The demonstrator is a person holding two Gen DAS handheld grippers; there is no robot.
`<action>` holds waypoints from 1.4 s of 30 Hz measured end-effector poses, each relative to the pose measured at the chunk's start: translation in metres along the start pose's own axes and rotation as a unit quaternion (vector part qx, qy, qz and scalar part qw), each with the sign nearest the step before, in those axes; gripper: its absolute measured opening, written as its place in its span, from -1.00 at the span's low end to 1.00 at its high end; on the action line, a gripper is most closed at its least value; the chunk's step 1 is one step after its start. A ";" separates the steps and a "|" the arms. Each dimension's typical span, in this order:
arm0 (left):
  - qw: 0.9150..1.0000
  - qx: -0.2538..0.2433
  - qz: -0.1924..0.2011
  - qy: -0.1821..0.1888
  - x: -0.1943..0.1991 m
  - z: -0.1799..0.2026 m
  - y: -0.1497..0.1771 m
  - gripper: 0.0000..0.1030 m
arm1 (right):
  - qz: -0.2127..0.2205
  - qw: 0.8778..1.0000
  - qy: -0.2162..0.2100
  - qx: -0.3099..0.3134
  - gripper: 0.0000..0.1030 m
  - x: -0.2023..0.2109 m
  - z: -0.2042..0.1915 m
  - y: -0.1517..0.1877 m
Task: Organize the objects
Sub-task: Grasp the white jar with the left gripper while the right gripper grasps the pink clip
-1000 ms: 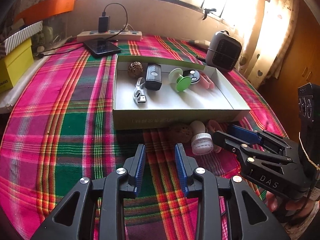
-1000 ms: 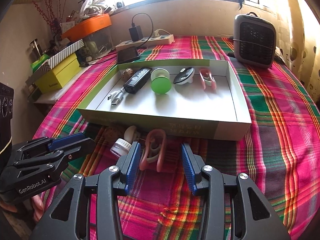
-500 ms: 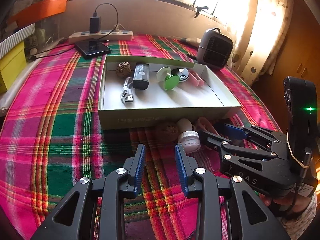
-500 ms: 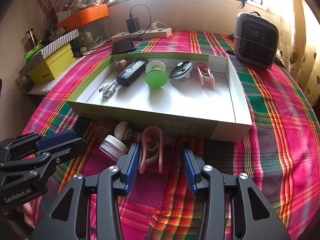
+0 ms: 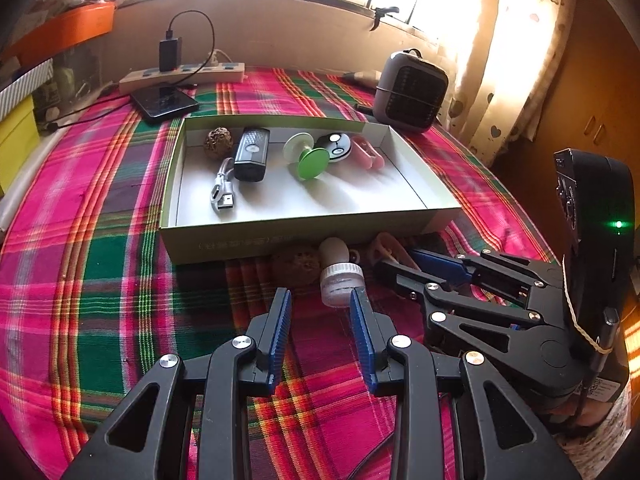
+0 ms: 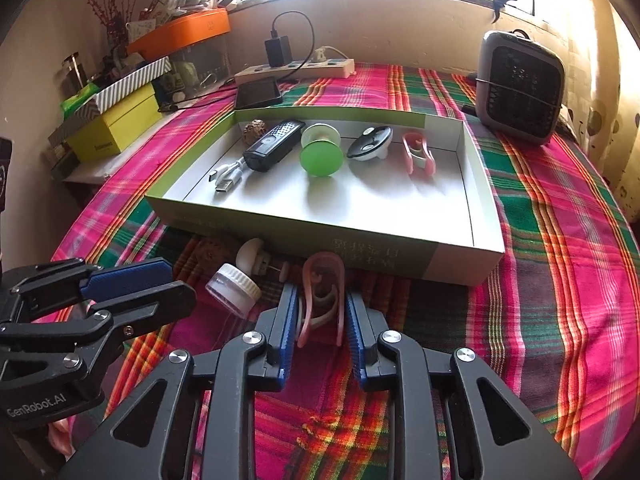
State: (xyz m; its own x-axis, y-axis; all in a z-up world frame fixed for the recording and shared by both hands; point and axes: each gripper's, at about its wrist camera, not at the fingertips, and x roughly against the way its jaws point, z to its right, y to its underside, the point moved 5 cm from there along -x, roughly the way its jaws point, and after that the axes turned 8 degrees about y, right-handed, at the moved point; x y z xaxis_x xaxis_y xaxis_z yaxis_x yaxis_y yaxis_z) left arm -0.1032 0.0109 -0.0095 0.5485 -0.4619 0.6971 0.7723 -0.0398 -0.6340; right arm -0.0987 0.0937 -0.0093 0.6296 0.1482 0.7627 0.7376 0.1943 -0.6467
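Right gripper: jaws clamped on the pink clip, one blue pad against each of its outer arms; the clip lies flat on the plaid cloth, its closed loop end pointing away from the jaws toward the near wall of the box. Just left of these jaws: a small clear jar with white lid, on its side; beyond it a white mushroom-shaped piece and a brown walnut-like ball, both close under the box wall. Left gripper: jaws apart and opening slightly, nothing between them; the jar sits just ahead of the tips, not touched. Farther ahead of both, inside the box, in a row: a second brown ball, a black device with USB cable, a green disc piece, a black-and-white round item, a second pink clip. Beyond the box: phone, power strip, small grey heater. Risks, judged: the clip is a springy open loop, so the squeeze may flex its arms and let it pop out or twist on lifting; the pads hold the open end only, so the loop end may droop and catch the box wall on the way over. The two grippers stand near each other, so a sideways swing could knock the jar into a roll.
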 end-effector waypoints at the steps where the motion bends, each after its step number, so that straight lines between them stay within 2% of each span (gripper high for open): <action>1: 1.000 -0.002 -0.001 0.001 -0.001 0.002 0.000 -0.40 | 0.000 1.000 -0.002 0.000 -0.52 0.000 0.000 0.000; 7: 1.000 -0.007 -0.004 -0.003 -0.005 0.009 -0.003 -0.36 | 0.003 1.000 0.016 -0.005 -0.52 0.003 0.010 0.004; 16: 0.999 -0.012 -0.019 -0.027 -0.021 0.016 -0.006 -0.34 | 0.001 0.999 0.016 -0.033 -0.52 0.008 0.030 0.010; 35: 0.999 -0.010 -0.032 -0.042 -0.037 0.020 -0.005 -0.34 | 0.000 0.999 0.009 -0.034 -0.52 0.008 0.029 0.012; 40: 0.998 -0.008 -0.030 -0.050 -0.037 0.017 -0.005 -0.50 | -0.001 0.999 0.010 -0.034 -0.52 0.008 0.029 0.012; 42: 0.998 -0.006 -0.028 -0.049 -0.036 0.017 -0.005 -0.50 | -0.001 0.999 0.010 -0.034 -0.52 0.008 0.029 0.012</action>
State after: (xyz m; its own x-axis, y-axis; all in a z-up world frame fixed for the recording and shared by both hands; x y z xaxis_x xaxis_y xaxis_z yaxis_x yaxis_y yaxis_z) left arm -0.1215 0.0426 -0.0263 0.5328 -0.3701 0.7610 0.7993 -0.0751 -0.5962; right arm -0.0916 0.1253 -0.0104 0.6331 0.1281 0.7634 0.7527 0.1279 -0.6458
